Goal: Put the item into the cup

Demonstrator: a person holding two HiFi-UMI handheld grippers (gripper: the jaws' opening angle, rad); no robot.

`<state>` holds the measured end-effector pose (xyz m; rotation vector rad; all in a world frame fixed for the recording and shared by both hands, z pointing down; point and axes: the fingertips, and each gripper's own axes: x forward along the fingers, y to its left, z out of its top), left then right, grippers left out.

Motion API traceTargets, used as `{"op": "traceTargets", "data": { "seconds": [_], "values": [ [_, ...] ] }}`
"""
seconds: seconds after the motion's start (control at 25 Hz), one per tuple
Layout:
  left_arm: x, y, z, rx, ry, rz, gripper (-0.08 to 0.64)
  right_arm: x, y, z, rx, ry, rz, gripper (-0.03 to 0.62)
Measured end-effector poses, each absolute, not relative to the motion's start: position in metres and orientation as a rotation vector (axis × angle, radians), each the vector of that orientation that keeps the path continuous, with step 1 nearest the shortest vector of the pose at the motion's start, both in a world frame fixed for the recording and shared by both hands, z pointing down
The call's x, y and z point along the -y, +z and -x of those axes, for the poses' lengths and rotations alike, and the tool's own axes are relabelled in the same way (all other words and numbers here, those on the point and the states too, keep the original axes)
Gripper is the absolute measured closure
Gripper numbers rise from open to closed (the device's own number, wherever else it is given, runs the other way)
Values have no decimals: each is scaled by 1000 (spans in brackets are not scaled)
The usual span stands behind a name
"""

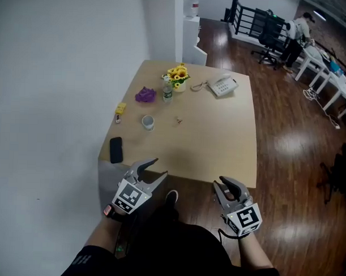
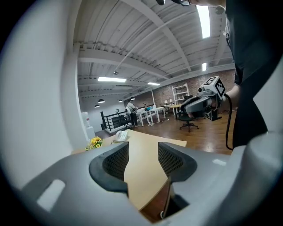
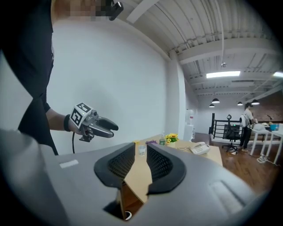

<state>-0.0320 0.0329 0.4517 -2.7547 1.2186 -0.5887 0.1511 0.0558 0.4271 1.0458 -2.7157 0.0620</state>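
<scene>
The item (image 1: 178, 120) is a tiny thing on the table (image 1: 218, 147). It is too small to tell what it is. It lies near the small cup (image 1: 148, 123) but does not touch it. The left gripper (image 1: 159, 167) and the right gripper (image 1: 219, 182) are well back, over the table's near edge. The jaws of these 2 are apart, with nothing in them. A black phone (image 1: 116, 149) lies by the left edge.

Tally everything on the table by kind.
Cup: 1
Bottle: 1
Pot of flowers: 1
Desk telephone: 1
Black phone: 1
Yellow thing: 1
Purple thing: 1
Tiny thing: 1
Total: 8
</scene>
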Motion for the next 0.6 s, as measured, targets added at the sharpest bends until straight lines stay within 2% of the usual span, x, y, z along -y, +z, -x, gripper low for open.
{"op": "traceTargets", "data": {
  "seconds": [0.6],
  "values": [
    [171,519,38,-1184,-678,2913,357,88,456,-124,2611,164,-1091,482]
  ]
}}
